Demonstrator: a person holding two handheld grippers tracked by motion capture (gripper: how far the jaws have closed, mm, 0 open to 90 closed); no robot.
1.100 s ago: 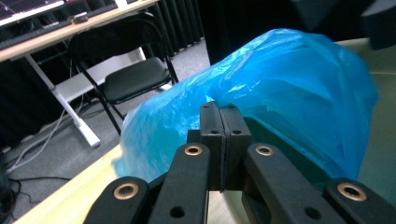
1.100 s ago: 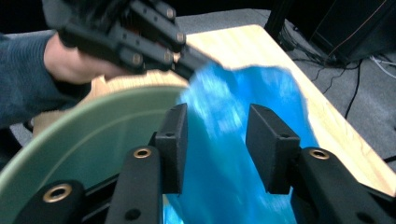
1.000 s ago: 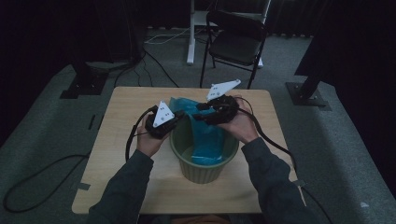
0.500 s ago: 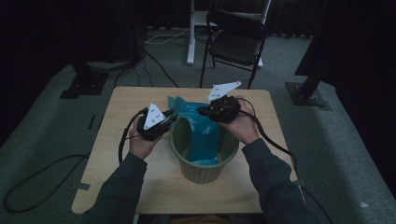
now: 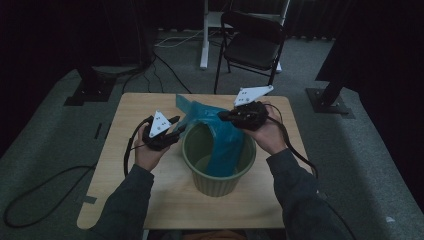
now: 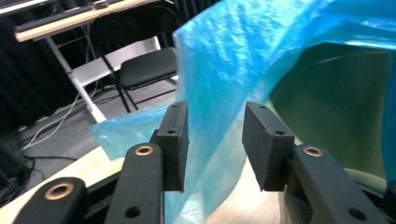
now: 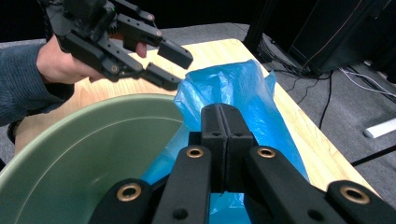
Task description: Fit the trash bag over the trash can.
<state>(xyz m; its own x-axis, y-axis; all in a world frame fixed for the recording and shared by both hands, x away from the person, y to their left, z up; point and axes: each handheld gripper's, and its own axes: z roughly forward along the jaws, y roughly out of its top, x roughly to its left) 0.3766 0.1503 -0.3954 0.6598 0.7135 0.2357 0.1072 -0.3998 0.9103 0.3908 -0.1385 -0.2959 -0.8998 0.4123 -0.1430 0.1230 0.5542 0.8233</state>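
A green bin stands on the wooden table, with a blue plastic bag hanging into it and spilling over its far rim. My right gripper is shut on the bag's upper edge at the bin's far right; its jaws meet on the thin film. My left gripper hovers at the bin's left rim. Its jaws have just been opening, and the bag's film hangs loose between the pads without being pressed. The right gripper view also catches the left gripper over the bin.
A black folding chair and a white desk leg stand behind the table. Dark stand bases and cables lie on the grey carpet on both sides. The bin sits near the table's front middle.
The left gripper has let go of the bag's edge, opened, and drifted a little left. The right gripper has closed on the bag and shifted slightly right.
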